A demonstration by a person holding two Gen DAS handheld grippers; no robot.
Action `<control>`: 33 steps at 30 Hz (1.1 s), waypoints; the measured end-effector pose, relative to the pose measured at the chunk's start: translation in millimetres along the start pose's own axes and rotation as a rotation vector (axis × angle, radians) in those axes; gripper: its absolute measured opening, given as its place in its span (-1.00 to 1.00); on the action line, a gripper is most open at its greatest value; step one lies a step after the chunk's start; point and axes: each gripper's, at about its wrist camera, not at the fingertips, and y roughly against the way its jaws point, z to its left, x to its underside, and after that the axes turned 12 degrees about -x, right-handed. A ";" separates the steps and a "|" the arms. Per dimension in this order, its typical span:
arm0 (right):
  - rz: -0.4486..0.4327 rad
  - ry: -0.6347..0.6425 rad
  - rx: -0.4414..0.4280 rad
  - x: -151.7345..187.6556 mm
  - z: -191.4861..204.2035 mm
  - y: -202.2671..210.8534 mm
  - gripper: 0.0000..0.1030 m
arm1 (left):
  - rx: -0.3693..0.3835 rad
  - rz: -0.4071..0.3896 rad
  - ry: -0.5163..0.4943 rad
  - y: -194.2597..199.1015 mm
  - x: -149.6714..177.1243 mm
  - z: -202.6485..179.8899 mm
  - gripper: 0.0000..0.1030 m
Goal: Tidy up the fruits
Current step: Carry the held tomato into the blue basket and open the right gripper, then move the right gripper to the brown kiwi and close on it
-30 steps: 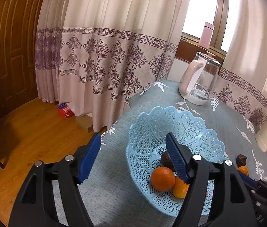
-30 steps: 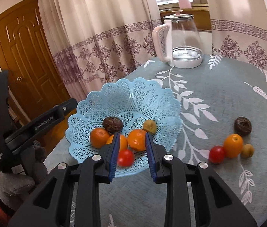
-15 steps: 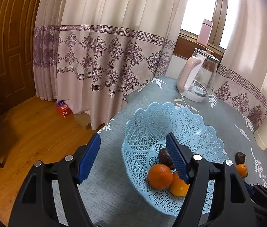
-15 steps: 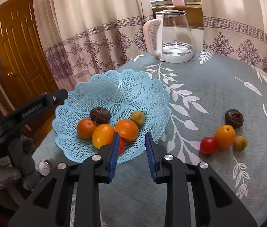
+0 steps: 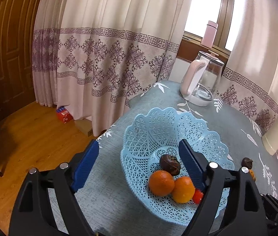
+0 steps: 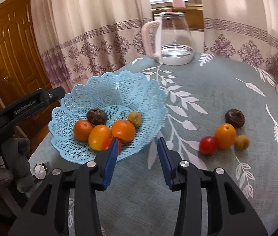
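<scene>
In the blue lattice basket, a cherry tomato sits half-hidden behind the empty, spread right gripper; left gripper likewise spread, empty.

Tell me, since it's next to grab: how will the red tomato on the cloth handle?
The red tomato looks round and glossy, so it may roll or slip. It touches the orange, which a push could nudge. Probably soft: the open right claw should close gently.
</scene>
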 end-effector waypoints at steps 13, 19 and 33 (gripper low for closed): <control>-0.056 -0.164 0.117 8.1 -69.6 30.9 -0.15 | 0.027 -0.007 -0.013 7.1 1.8 -8.5 0.73; -0.072 -0.228 0.145 10.3 -92.9 41.5 -0.15 | 0.043 -0.013 -0.020 12.1 2.5 -12.4 0.73; -0.048 -0.294 0.230 12.6 -129.0 37.2 -0.15 | 0.075 -0.020 -0.037 20.1 4.5 -20.9 0.74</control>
